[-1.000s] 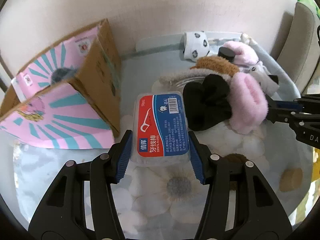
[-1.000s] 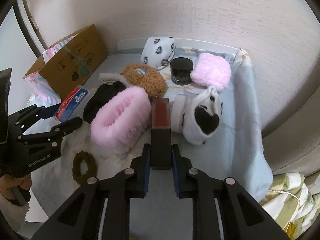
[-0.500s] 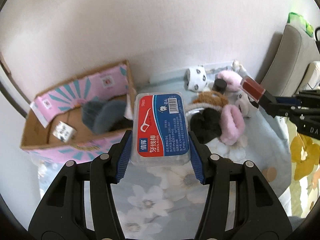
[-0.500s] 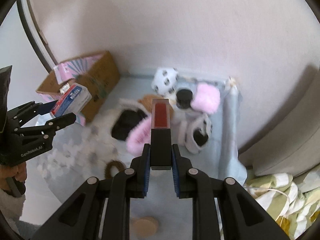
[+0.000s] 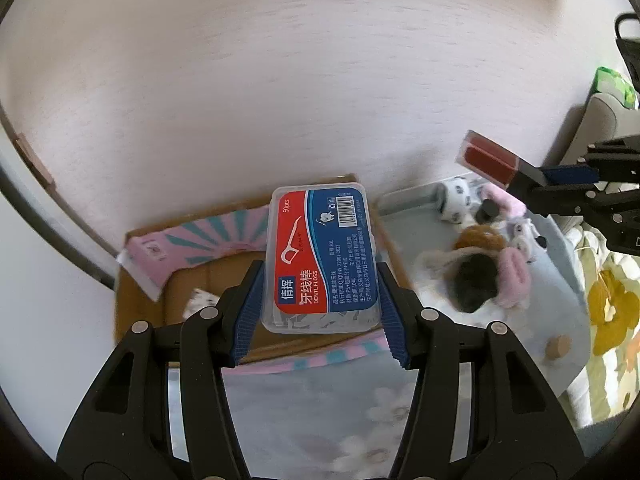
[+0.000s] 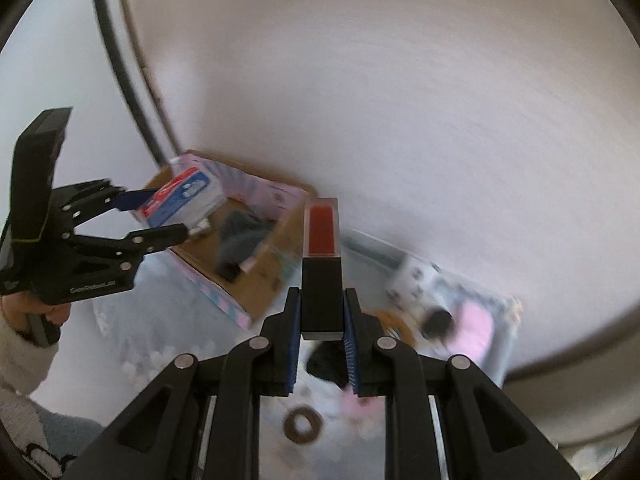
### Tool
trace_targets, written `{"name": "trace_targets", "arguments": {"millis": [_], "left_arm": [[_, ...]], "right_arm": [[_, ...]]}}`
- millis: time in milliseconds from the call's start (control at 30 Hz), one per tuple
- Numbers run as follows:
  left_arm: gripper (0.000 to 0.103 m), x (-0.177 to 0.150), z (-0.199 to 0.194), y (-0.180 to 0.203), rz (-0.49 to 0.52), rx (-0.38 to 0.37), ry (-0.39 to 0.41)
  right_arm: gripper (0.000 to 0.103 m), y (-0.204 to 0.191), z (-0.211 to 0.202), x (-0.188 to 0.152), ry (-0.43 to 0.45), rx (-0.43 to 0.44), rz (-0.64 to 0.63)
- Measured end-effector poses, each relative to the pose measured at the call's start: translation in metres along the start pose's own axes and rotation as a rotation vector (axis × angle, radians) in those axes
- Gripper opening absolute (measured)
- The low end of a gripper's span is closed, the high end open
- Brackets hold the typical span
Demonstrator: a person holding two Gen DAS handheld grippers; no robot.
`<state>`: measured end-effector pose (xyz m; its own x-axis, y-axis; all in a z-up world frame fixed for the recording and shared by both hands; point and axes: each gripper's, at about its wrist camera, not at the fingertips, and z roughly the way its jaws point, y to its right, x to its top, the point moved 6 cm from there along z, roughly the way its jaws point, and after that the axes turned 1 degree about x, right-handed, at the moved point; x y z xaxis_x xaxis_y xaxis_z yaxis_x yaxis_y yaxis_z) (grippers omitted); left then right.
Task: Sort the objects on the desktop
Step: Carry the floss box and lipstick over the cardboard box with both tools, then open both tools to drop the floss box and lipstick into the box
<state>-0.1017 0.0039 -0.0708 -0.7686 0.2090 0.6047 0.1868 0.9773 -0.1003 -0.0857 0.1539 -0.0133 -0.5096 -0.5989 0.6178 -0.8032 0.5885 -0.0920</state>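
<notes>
Transport is the step in hand: both grippers carry things above the cardboard box (image 5: 280, 344), which stands open against the wall at one end of the flowered table cover (image 5: 312, 412). The left gripper (image 5: 320, 300) has its jaws clamped on a dental floss box (image 5: 320, 260), held over the cardboard box's opening. The right gripper (image 6: 322, 320) is closed tight on a slim lipstick case (image 6: 321, 272), black below and red above, hanging beside the cardboard box on the side toward the heap of fluffy hair bands (image 5: 492, 272). Judging by this, the next move calls for lowering the floss box into the cardboard box and letting go, then bringing the lipstick case across.
</notes>
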Motion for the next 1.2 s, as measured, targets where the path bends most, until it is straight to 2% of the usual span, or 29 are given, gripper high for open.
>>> {"name": "trace_targets", "arguments": {"millis": [300, 600, 833, 1200], "left_arm": [[0.05, 0.003, 0.014, -0.078, -0.026, 0.01, -0.038], [0.05, -0.019, 0.054, -0.141, -0.094, 0.008, -0.149], [0.05, -0.038, 0.082, -0.16, -0.115, -0.009, -0.205], [0.05, -0.054, 0.104, -0.17, -0.121, -0.016, -0.241]], "right_arm": [[0.018, -0.054, 0.052, 0.059, -0.059, 0.084, -0.108], [0.018, -0.107, 0.115, 0.086, -0.133, 0.15, -0.154], [0.018, -0.138, 0.166, 0.085, -0.213, 0.182, -0.159], [0.018, -0.139, 0.205, 0.079, -0.271, 0.189, -0.122]]}}
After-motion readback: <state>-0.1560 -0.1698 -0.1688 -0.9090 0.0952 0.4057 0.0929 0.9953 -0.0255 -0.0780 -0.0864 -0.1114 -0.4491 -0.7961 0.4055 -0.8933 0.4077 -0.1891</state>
